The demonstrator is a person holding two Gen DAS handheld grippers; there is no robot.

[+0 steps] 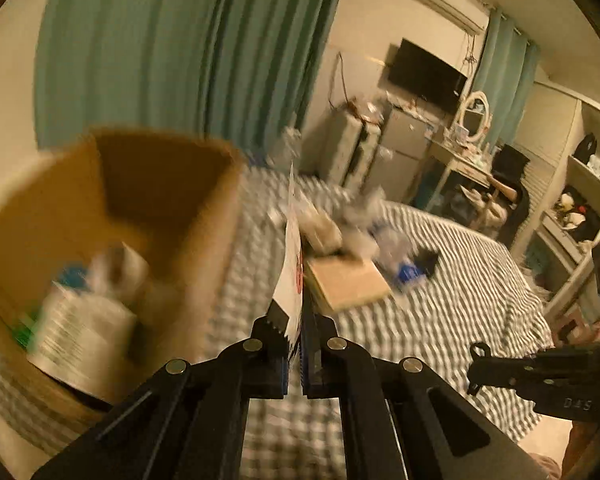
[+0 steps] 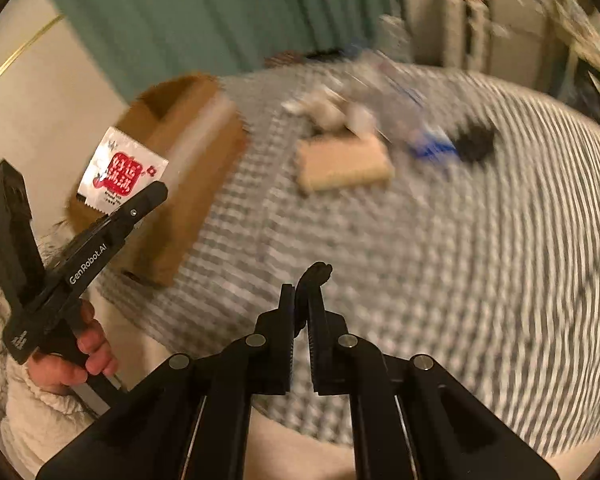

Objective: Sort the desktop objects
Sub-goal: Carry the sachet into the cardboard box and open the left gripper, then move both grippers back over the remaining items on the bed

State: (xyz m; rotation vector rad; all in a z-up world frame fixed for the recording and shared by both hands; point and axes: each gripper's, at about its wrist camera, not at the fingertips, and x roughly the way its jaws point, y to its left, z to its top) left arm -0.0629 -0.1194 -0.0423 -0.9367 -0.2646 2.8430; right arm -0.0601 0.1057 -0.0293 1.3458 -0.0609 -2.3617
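Left claw (image 1: 295, 332) clamps a white-red packet (image 2: 118, 170) beside the box (image 1: 112, 216), frame left; right claw (image 2: 300, 312) pinches a black clip (image 2: 315, 274).

A home bedroom: checked bed (image 1: 440, 300), teal curtains (image 1: 172, 48), vanity mirror (image 1: 476, 114).

white-and-red packet (image 2: 120, 174), brown box (image 2: 188, 168) (grey-checked cloth (image 2: 420, 280) beneath).
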